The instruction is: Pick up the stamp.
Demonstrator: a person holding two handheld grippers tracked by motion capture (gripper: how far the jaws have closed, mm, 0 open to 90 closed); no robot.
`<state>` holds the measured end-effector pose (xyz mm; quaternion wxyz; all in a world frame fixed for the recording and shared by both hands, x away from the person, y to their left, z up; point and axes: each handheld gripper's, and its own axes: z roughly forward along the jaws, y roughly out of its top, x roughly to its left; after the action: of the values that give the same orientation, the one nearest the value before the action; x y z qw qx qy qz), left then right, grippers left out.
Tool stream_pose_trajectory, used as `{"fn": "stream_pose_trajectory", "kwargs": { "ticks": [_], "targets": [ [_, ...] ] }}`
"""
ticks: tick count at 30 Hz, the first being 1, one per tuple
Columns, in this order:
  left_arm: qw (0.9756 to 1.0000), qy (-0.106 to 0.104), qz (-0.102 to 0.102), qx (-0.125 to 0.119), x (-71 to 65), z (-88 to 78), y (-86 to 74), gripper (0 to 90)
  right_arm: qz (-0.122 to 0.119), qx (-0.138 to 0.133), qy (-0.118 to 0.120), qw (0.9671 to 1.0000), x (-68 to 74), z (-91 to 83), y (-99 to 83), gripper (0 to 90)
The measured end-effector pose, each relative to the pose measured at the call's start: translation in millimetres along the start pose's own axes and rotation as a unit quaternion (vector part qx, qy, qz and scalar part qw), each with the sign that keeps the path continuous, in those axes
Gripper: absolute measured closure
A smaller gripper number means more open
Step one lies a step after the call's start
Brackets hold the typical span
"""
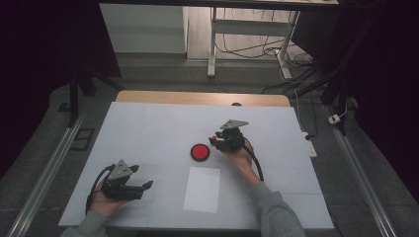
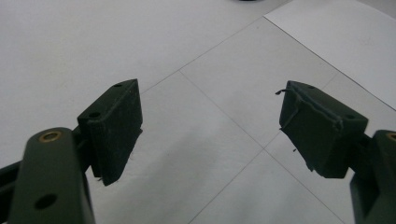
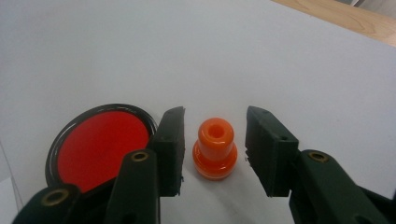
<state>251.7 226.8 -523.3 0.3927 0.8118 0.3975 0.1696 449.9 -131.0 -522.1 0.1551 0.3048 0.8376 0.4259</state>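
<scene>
1. The surface (image 1: pixel 148 128) is a white-covered table; a white paper sheet (image 1: pixel 202 189) lies near its near edge, about midway along it.
2. A red disc with a black rim (image 1: pixel 200 152) sits near the middle of the surface, just beside the right tool (image 3: pixel 214 149).
3. The left tool (image 2: pixel 210 126) rests toward the near left corner, jaws wide, nothing between them, well apart from the work.
4. The small orange peg (image 3: pixel 215 148) stands upright directly between the right tool's jaws, which are narrowed about it yet not touching; that hand is plainly the nearer.
</scene>
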Motion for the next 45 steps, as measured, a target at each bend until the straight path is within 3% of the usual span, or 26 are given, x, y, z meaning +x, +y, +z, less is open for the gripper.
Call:
{"fn": "stream_pose_trajectory", "kwargs": {
  "ticks": [16,41,45],
  "targets": [
    [1.0000,0.000,0.001,0.000,0.6,0.0,-0.4,21.3,-0.003,0.005,0.000,1.0000,-1.4,4.6,-3.2,68.8],
    [1.0000,-0.001,0.000,0.001,1.8,-0.3,-1.5,21.3,-0.014,-0.014,0.001,0.9998,1.9,4.0,-0.1,72.0],
    [1.0000,0.000,-0.001,0.000,1.9,-0.7,-1.6,21.3,-0.006,-0.020,0.003,0.9998,1.0,0.7,1.4,72.0]
  ]
}}
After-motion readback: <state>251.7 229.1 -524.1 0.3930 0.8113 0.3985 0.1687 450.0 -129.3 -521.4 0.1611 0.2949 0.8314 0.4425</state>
